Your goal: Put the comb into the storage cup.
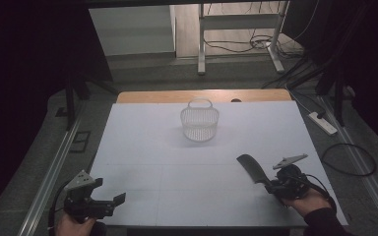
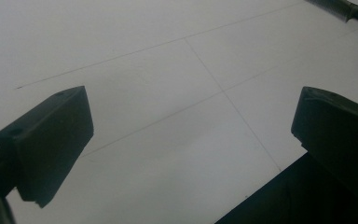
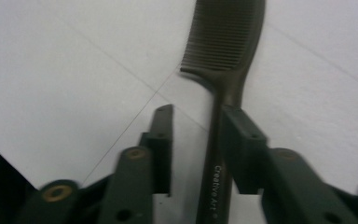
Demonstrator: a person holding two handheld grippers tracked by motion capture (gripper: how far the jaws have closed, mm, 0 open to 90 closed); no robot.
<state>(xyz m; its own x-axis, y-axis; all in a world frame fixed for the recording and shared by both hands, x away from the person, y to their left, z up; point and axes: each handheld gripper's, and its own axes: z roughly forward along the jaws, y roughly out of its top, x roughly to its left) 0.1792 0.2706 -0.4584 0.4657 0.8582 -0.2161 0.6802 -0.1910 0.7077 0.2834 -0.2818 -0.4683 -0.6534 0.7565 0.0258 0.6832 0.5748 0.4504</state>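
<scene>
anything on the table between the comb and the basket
Nothing: in the high view the white table is bare between the comb, at the right tongs, and the basket.

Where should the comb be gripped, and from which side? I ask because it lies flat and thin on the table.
Grip the comb by its narrow handle, below the toothed head, coming along the handle from its end with one jaw each side. The handle is slim and straight, while the teeth give no firm face. The right gripper already straddles the handle there, though whether it is clamped cannot be told.
</scene>
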